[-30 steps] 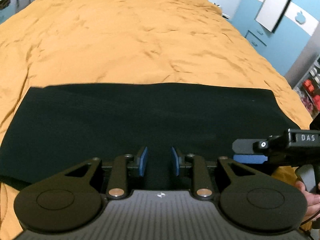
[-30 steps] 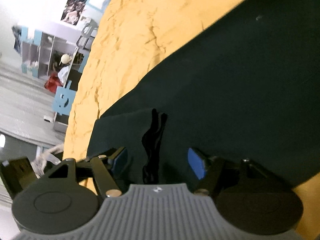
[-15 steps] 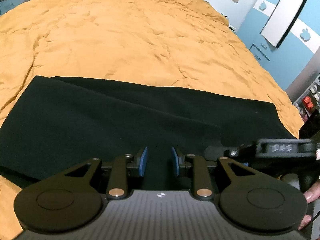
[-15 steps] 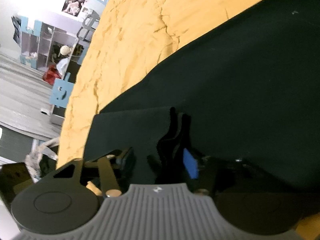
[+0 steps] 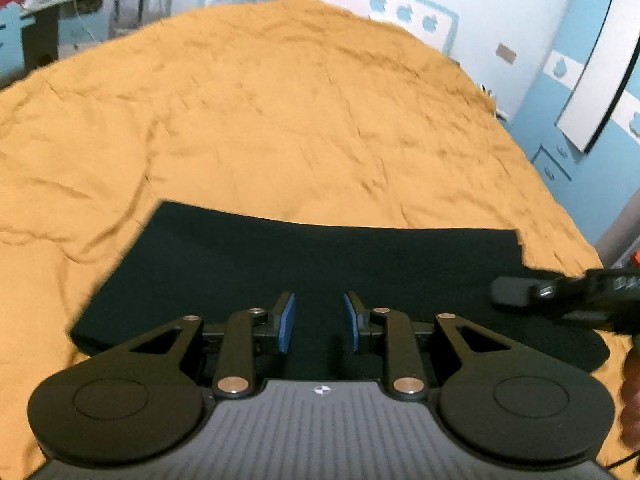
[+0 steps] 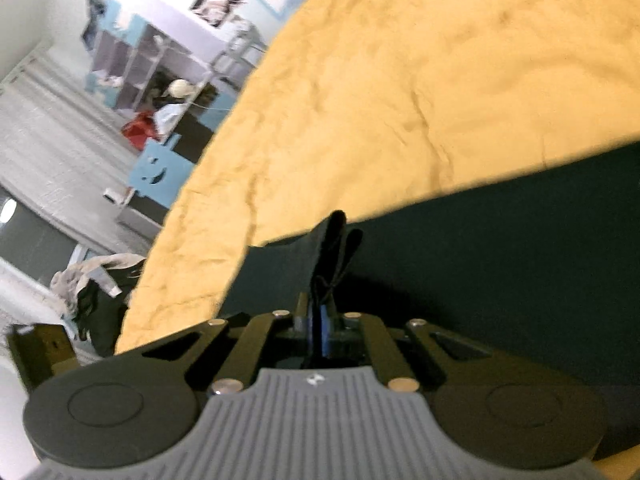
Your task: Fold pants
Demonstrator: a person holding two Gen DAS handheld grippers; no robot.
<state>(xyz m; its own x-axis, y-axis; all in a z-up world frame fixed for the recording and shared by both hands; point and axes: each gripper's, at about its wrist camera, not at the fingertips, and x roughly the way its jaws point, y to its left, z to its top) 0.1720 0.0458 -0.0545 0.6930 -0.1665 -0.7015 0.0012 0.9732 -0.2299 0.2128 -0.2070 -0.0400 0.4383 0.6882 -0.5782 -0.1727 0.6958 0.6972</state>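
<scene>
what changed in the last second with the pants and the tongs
The right tongs closed from wide open onto a bunched edge of the black pants and lifted it. The cloth's left end drew in toward the left tongs, which stayed open above the pants on the orange bedspread.

A bed under a wrinkled orange cover carries dark folded pants.

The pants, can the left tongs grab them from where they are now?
Probably yes. The left tongs are open right above the black pants, with nothing between. The right tongs already pinch a bunched edge off to the side.
</scene>
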